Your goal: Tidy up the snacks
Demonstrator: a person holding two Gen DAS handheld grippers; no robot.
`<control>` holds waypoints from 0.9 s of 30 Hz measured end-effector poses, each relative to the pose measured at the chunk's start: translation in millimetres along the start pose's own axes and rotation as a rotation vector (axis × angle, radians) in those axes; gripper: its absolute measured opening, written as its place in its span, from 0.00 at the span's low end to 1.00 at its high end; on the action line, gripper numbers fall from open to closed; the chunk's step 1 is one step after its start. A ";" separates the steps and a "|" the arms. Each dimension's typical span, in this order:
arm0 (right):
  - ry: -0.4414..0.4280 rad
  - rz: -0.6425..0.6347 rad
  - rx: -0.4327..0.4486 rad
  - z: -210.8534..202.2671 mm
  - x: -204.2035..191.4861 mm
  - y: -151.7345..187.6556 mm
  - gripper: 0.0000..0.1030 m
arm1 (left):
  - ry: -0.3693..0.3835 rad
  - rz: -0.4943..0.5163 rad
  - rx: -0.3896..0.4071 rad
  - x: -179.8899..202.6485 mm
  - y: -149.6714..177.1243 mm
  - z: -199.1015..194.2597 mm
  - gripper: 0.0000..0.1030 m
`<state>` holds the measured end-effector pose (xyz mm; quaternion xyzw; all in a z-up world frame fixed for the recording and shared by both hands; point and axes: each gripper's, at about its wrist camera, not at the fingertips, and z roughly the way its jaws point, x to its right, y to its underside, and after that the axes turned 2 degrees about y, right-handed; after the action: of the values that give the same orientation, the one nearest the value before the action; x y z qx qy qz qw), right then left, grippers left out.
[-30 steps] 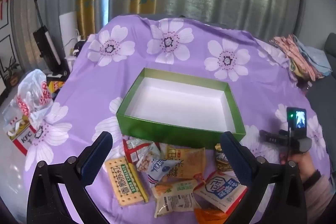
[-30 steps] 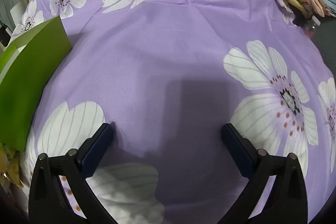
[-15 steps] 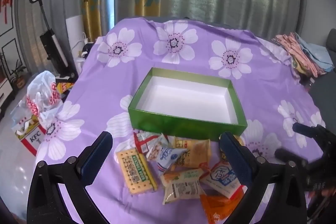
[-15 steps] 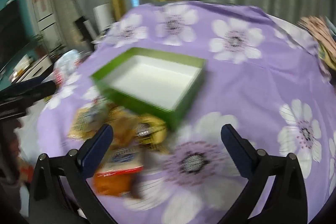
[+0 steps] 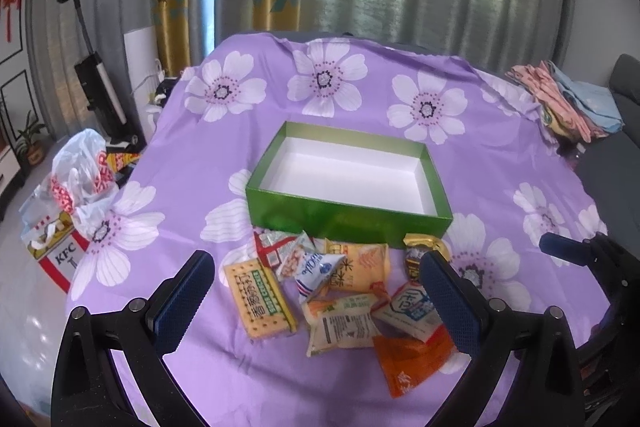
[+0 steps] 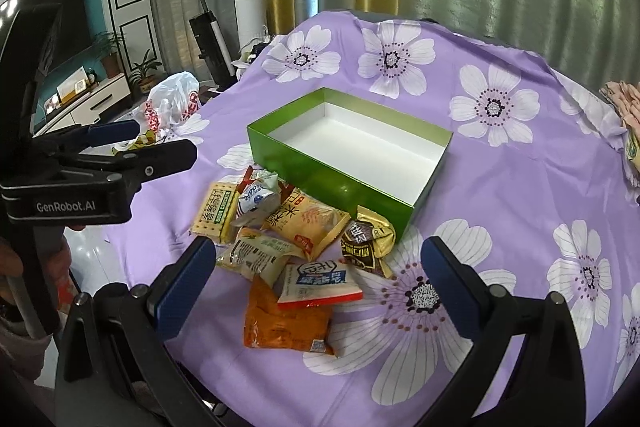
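An empty green box (image 5: 344, 215) with a white inside sits mid-table; it also shows in the right wrist view (image 6: 320, 163). A heap of snack packets lies in front of it: a yellow cracker pack (image 5: 258, 295), an orange packet (image 5: 408, 359), a white-and-blue packet (image 6: 320, 283), a brown-gold one (image 6: 366, 239). My left gripper (image 5: 316, 301) is open and empty, raised above the heap. My right gripper (image 6: 316, 287) is open and empty, above the heap's near side. Each gripper shows in the other's view: the right one (image 5: 580, 255), the left one (image 6: 120, 147).
The table wears a purple cloth with white flowers (image 5: 540, 155). Folded cloths (image 5: 560, 99) lie at its right edge. A plastic bag and a KFC box (image 5: 68, 211) stand on the floor to the left, with a vacuum (image 5: 96, 79) behind.
Both grippers have lifted and drawn back. The right one swung from looking down at bare cloth to facing the box and the heap. Both stay open.
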<state>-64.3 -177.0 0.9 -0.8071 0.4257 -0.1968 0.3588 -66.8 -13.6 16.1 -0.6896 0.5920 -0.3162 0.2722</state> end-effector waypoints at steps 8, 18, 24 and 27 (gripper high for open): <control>-0.004 -0.001 0.005 -6.8 -5.7 2.2 1.00 | 0.008 0.005 -0.001 3.4 6.2 -3.8 0.99; -0.012 -0.005 0.005 -8.2 -9.5 4.9 1.00 | 0.018 0.013 0.003 6.0 8.4 -9.1 0.99; -0.017 0.001 -0.006 -5.2 -11.4 10.4 1.00 | 0.026 0.011 -0.011 6.7 11.5 -6.5 0.99; -0.020 0.014 -0.014 -2.2 -7.5 14.3 1.00 | 0.049 0.007 -0.027 7.8 15.6 -2.0 0.99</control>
<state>-77.6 -177.1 -8.3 -0.8084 0.4292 -0.1833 0.3588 -77.6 -23.7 6.6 -0.6832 0.6052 -0.3238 0.2494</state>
